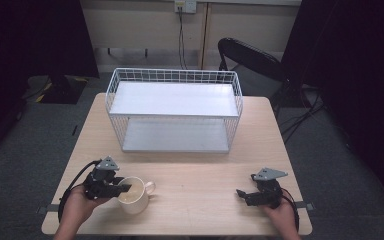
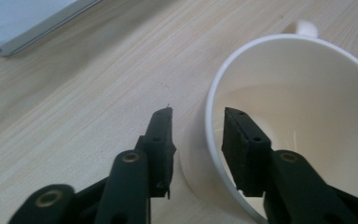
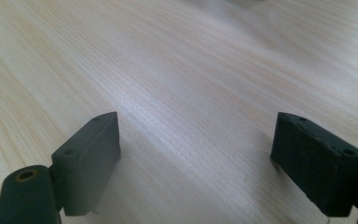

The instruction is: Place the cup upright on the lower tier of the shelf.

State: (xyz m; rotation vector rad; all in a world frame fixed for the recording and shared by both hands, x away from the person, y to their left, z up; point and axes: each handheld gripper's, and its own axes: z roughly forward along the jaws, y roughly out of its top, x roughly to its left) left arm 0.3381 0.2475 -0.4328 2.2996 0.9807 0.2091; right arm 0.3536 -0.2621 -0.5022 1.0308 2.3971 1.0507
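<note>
A cream mug [image 1: 136, 196] stands upright and empty near the table's front left, its handle pointing right. My left gripper [image 1: 125, 189] reaches in from the left and straddles the mug's near wall. In the left gripper view one jaw is outside the mug [image 2: 307, 84] and the other is inside. The left gripper [image 2: 198, 114] has narrow gaps on both sides of the rim, so the pads do not press on it. My right gripper [image 1: 241, 194] rests low at the front right. Its jaws stand wide apart over bare wood, with nothing between them [image 3: 196, 130].
A white wire rack [image 1: 175, 75] with two white shelves stands at the back middle of the wooden table [image 1: 195, 170]. Its lower shelf corner [image 2: 23, 23] appears in the left gripper view. A black chair [image 1: 250, 55] stands behind the table at the right.
</note>
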